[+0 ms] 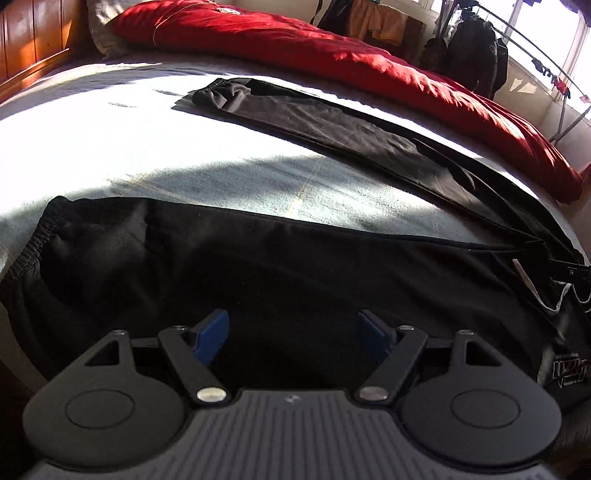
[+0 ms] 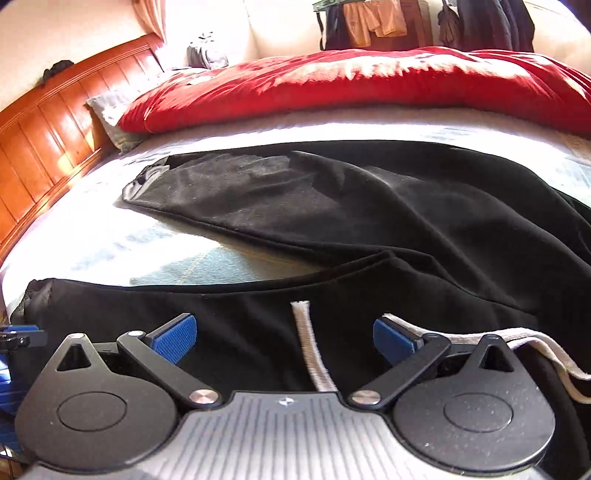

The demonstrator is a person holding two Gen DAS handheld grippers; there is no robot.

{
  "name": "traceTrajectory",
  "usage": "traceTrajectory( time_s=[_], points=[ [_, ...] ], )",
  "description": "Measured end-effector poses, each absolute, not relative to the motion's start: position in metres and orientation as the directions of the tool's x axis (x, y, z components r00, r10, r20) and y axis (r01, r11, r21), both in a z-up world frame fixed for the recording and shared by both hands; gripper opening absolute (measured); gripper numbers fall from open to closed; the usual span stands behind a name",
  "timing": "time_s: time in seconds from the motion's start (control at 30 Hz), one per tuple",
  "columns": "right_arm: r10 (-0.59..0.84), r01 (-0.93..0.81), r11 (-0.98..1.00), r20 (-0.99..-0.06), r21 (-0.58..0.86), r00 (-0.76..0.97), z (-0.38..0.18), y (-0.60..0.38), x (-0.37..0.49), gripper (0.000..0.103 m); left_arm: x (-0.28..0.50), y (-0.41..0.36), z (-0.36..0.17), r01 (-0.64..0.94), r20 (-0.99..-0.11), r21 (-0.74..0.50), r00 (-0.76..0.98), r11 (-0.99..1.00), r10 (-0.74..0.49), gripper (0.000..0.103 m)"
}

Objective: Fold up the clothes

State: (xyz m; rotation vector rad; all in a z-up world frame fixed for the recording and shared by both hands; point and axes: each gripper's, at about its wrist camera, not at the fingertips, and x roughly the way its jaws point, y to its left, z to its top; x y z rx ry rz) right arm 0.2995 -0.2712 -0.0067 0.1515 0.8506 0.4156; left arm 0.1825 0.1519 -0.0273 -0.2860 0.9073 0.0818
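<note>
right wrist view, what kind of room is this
Most likely a bedroom: a bed with a wooden headboard, a red duvet bunched along its far side, and clothes hanging behind it.

Bed, pale sheet, wooden headboard
On it: black trousers spread flat, legs apart; red duvet bunched along far side; grey pillow by headboard.

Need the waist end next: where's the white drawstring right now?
In the right wrist view, the white drawstring lies on the black trousers, between the open right tongs, near the bed's front edge.
</note>
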Motion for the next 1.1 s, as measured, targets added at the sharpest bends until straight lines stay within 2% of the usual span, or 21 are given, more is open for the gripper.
traceTrajectory(
  time_s=[0.1, 0.23, 0.3, 0.43, 0.67, 0.83, 1.0, 1.1],
  points=[
    [0.448, -0.265, 0.894, -0.702, 0.361, 0.554, -0.03, -0.282, 0.321, 0.103, 0.183, 0.138, -0.022, -0.205, -0.787, -0.206, 0.615, 0.957, -0.038, 0.077],
    [0.503, -0.344, 0.864, -0.649, 0.368, 0.57, -0.019, -0.291, 0.31, 0.103, 0.194, 0.121, 0.005, -0.137, -0.751, -0.257, 0.652, 0.957, -0.108, 0.077],
    [0.52, -0.384, 0.854, -0.622, 0.351, 0.585, -0.011, -0.296, 0.304, 0.103, 0.211, 0.109, 0.015, -0.071, -0.724, -0.311, 0.664, 0.948, -0.187, 0.077],
    [0.499, -0.372, 0.865, -0.659, 0.337, 0.562, -0.025, -0.307, 0.309, 0.103, 0.265, 0.075, 0.024, 0.068, -0.664, -0.451, 0.641, 0.89, -0.385, 0.078],
    [0.514, -0.35, 0.858, -0.645, 0.376, 0.566, -0.031, -0.314, 0.296, 0.103, 0.356, -0.017, 0.0, 0.273, -0.573, -0.607, 0.5, 0.746, -0.649, 0.078],
    [0.511, -0.34, 0.86, -0.632, 0.381, 0.583, -0.031, -0.315, 0.283, 0.103, 0.405, -0.047, -0.045, 0.195, -0.521, -0.757, 0.394, 0.623, -0.757, 0.078],
    [0.509, -0.315, 0.859, -0.619, 0.403, 0.598, -0.033, -0.32, 0.274, 0.103, 0.426, -0.058, -0.077, 0.116, -0.54, -0.788, 0.34, 0.605, -0.769, 0.077],
    [0.51, -0.304, 0.858, -0.612, 0.415, 0.605, -0.034, -0.324, 0.271, 0.103, 0.432, -0.062, -0.082, 0.111, -0.515, -0.815, 0.314, 0.569, -0.798, 0.081]
  ],
)
